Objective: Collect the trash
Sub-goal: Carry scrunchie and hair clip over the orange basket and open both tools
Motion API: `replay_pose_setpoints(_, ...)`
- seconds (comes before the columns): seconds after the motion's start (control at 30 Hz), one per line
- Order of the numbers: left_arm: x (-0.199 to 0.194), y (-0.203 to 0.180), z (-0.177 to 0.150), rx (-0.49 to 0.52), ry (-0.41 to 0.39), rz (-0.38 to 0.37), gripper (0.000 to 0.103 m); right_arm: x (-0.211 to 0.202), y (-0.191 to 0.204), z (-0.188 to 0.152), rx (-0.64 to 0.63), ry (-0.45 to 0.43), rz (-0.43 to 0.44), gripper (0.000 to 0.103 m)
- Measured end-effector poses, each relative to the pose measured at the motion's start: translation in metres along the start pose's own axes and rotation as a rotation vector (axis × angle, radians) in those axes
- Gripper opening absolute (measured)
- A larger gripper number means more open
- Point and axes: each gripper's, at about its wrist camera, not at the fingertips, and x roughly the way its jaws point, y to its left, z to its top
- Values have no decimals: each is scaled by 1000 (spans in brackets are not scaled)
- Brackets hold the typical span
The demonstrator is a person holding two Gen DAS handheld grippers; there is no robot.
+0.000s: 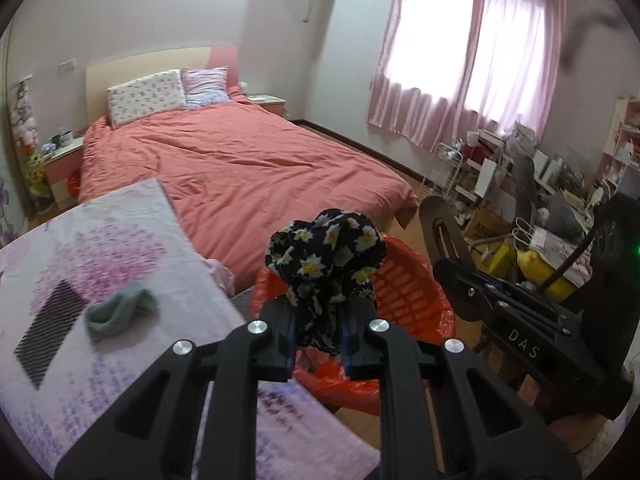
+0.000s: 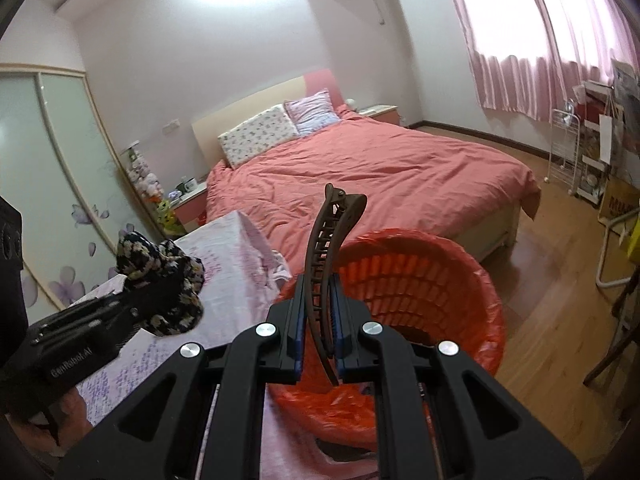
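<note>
Floral item: a bunched black fabric piece printed with white and yellow daisies point(image 1: 326, 256) is clamped between the pads of the left claw point(image 1: 316, 330) and is carried in the air, over the near rim of the bin as seen from the left wrist.
Hair clip: a long curved brown plastic hair clip with teeth point(image 2: 326, 264) is clamped upright in the right claw point(image 2: 318, 330), directly in front of the bin's opening.
Bin: a round orange plastic slatted basket lined with an orange bag point(image 2: 420, 280) is placed on the wooden floor just beside the counter's far right corner; its inside is partly hidden by the claws, and no contents can be made out.
Counter: a surface covered with a pale cloth printed in purple flowers point(image 1: 120, 236); a small rolled grey-green fabric piece point(image 1: 120, 310) and a flat dark hatched rectangle point(image 1: 50, 332) are left on it, towards its left side.
Bed: a bed with a salmon-pink cover point(image 1: 240, 160) is seen beyond the counter and the bin.
Progress: two items are judged lifted and brought to the bin but not yet dropped; at least the grey-green piece is left to collect.
</note>
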Motion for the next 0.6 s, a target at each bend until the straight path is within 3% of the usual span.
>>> replay_pose_setpoints(0.33,68,-4,1,8,88,-18,26,24,-33,4,-1,20,-40,11)
replay_pose_setpoints(0.47,82,5,-4,-5,111,4,44,31,-37,-1,-7,37,-57,13)
replay_pose_setpoints(0.6,85,17,-8,-18,116,21,55,36,-40,-4,10,45,-61,39)
